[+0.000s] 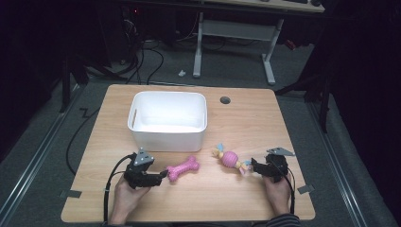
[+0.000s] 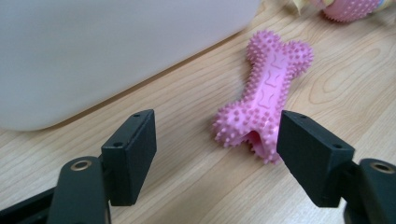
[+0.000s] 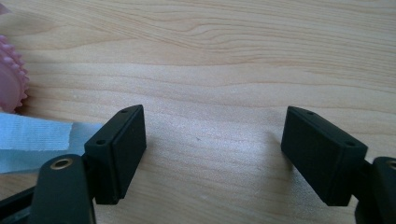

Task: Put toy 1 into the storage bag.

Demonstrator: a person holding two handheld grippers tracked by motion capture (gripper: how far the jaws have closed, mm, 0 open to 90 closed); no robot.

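A pink spiky rubber bone [image 1: 183,169] lies on the wooden table [image 1: 246,118], in front of the white bin. My left gripper [image 1: 161,177] points at its near end from the left. In the left gripper view the bone [image 2: 266,100] runs away from me, and its near end sits just inside the right jaw. My left gripper [image 2: 215,128] is open, with no pad pressing on the bone. To the right lies a pink spiky ball toy with blue and yellow ribbons [image 1: 230,158]. My right gripper [image 1: 253,165] rests open beside its ribbon end. The right gripper [image 3: 212,135] has bare wood between its jaws.
An empty white plastic bin [image 1: 168,118] stands at the middle of the table, just behind the bone. A round cable hole [image 1: 225,100] sits near the far edge. The ball toy's pink edge [image 3: 9,84] and blue ribbon [image 3: 32,137] lie left of the right gripper's jaws.
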